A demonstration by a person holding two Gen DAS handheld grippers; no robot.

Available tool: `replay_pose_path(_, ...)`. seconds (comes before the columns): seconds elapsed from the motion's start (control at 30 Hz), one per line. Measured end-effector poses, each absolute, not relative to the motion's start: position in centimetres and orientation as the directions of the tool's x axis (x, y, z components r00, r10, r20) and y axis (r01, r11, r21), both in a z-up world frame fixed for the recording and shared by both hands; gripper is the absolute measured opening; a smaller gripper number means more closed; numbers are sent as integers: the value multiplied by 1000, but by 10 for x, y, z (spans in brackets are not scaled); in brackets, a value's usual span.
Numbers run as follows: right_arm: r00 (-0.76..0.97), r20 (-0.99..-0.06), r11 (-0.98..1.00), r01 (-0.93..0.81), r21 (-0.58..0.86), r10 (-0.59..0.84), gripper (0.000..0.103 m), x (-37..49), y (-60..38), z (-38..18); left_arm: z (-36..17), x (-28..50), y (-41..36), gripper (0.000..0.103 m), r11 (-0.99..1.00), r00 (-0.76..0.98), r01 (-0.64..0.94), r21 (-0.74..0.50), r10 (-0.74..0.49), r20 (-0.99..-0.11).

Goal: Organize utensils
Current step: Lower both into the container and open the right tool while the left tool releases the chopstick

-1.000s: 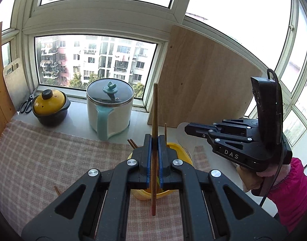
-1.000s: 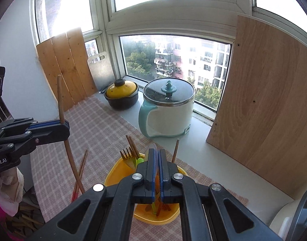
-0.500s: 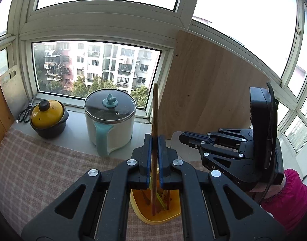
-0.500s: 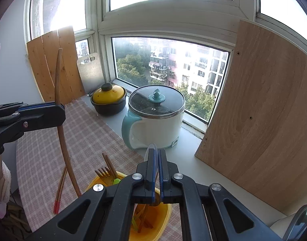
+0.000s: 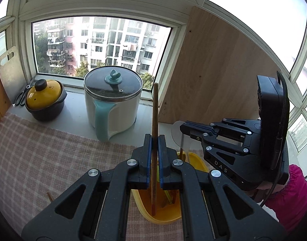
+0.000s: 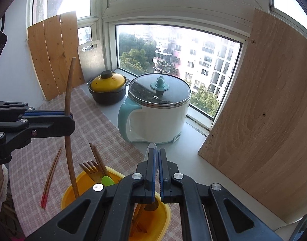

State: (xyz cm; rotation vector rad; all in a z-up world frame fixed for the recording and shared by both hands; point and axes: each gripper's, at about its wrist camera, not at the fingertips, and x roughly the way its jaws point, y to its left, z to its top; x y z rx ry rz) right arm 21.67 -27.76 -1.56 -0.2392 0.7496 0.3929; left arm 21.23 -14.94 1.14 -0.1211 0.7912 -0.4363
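My left gripper (image 5: pixel 155 140) is shut on a long wooden chopstick (image 5: pixel 155 104) with a red tip, held upright. Its lower end stands inside the yellow container (image 5: pixel 195 158) on the checked cloth. In the right wrist view the same chopstick (image 6: pixel 70 80) runs down from the left gripper (image 6: pixel 70 120) into the container (image 6: pixel 73 192). My right gripper (image 6: pixel 155 154) is shut on a clear plastic spoon (image 6: pixel 152 146), just above the container; its rounded end (image 5: pixel 177 132) sticks up past the right gripper (image 5: pixel 183 128). A wooden fork (image 6: pixel 89 168), a green spoon (image 6: pixel 107 180) and more chopsticks (image 6: pixel 97 156) stand in the container.
Two red-tipped chopsticks (image 6: pixel 51 176) lie loose on the cloth (image 5: pixel 43 150), left of the container. Behind stand a white and teal electric pot (image 5: pixel 113 104) and a yellow-lidded black pot (image 5: pixel 45 100), with scissors (image 5: pixel 20 98) beside it. A wooden board (image 5: pixel 213 70) leans at the right.
Both grippers have come down and forward over the yellow container. The chopstick's red tip has gone from in front of the container to inside it. The clear spoon has sunk with the right gripper.
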Motion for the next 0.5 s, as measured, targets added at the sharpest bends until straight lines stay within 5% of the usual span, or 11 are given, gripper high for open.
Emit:
replay_pose_path(0.4,646,-713,900,-433,-49,272,1,215,-280,-17,-4,206,-152,3,898,581,335,-285,-435,-687)
replay_pose_path(0.5,648,-714,904,-425,-49,265,13,212,-280,-18,-2,203,-150,3,898,585,335,-285,-435,-684)
